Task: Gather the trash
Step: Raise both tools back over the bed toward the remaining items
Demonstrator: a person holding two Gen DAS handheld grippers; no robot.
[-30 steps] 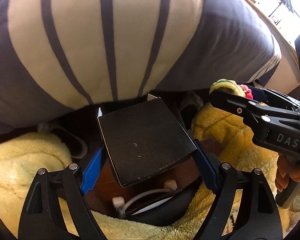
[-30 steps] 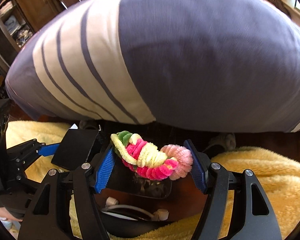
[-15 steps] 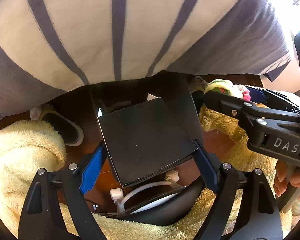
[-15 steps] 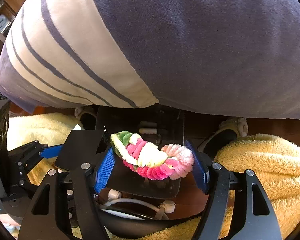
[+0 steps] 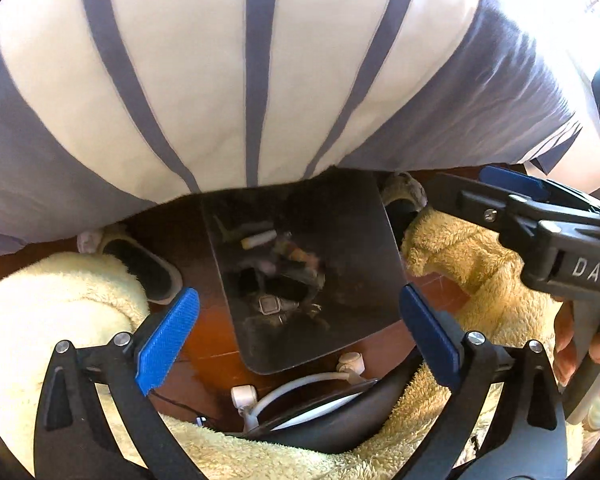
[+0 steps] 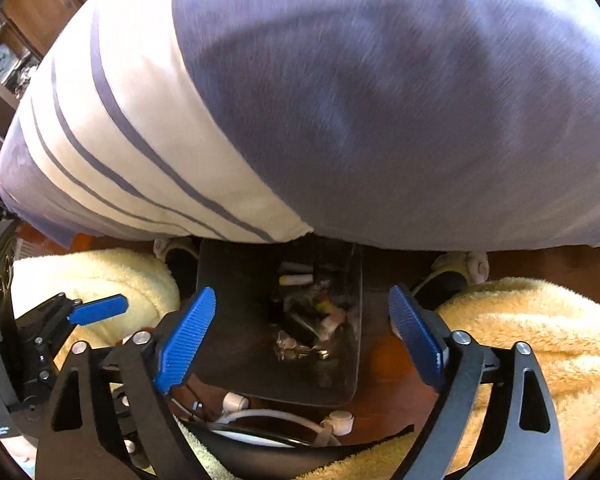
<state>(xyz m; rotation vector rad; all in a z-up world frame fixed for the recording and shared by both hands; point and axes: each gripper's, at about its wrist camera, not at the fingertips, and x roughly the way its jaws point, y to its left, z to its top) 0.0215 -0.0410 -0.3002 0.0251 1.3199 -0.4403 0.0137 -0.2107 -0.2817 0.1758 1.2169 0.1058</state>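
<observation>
A dark rectangular bin [image 5: 364, 232] [image 6: 228, 312] stands on the floor straight below both grippers. Blurred small trash lies in it, including a white stick [image 5: 260, 239] [image 6: 296, 279] and a metal piece [image 5: 270, 305]. My left gripper [image 5: 298, 336] hangs over the bin, its jaws opening, with nothing between the blue pads. My right gripper [image 6: 300, 332] is beside it, its jaws also opening and empty. It shows at the right of the left wrist view [image 5: 480, 190]. I cannot make out the black box or the fuzzy bundle in the bin.
A person's striped shirt [image 5: 260, 80] bulges over the top of both views. Yellow fleece legs [image 5: 40, 320] [image 6: 540, 340] flank the bin, with slippers [image 5: 148, 268] [image 6: 452, 276] on the red-brown floor. A white cable with plugs [image 5: 300, 384] lies at the bin's near edge.
Both grippers spread wide. The black box has left the left jaws and the pink, green and yellow fuzzy bundle has left the right jaws. The bin's inside now shows.
</observation>
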